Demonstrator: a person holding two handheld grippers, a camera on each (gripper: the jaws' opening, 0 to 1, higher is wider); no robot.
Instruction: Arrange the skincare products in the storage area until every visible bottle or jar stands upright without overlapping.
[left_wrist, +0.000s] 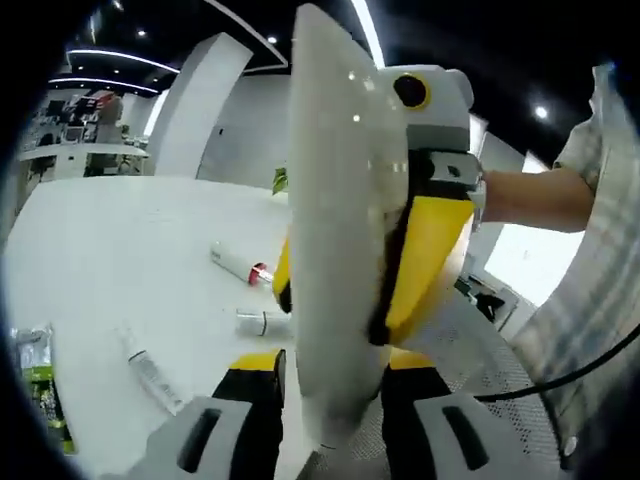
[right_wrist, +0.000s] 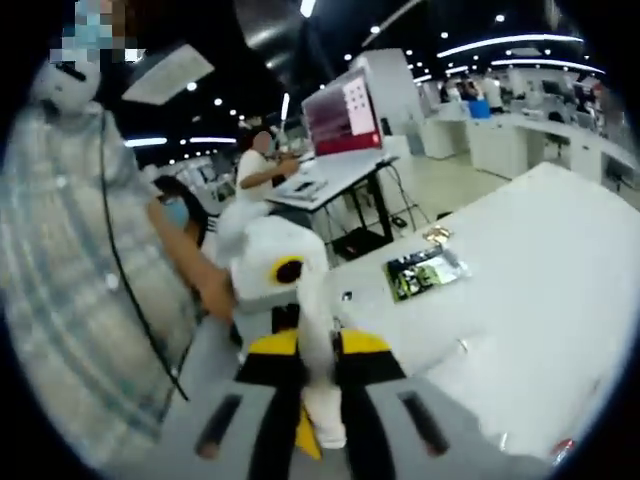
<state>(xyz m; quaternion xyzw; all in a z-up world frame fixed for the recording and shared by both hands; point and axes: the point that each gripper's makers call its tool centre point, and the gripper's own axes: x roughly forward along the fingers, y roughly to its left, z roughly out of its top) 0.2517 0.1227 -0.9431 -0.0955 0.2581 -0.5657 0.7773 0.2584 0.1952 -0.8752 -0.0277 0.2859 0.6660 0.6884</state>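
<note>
Both grippers clamped on one white tube, held up off the table.

Left gripper (left_wrist: 330, 395) closed on the white tube (left_wrist: 335, 230); right gripper (right_wrist: 320, 385) pinching the same tube's edge. Tubes (left_wrist: 240, 264) lying flat on the white table (left_wrist: 110, 250), far side open. Green packet (left_wrist: 38, 385) cut off at left edge. Tube label unreadable, blurred.

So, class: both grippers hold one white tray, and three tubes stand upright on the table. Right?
Not quite. The tubes lie flat on the table, as the left gripper view shows. Both grippers, left and right, do clamp the tray.
</note>
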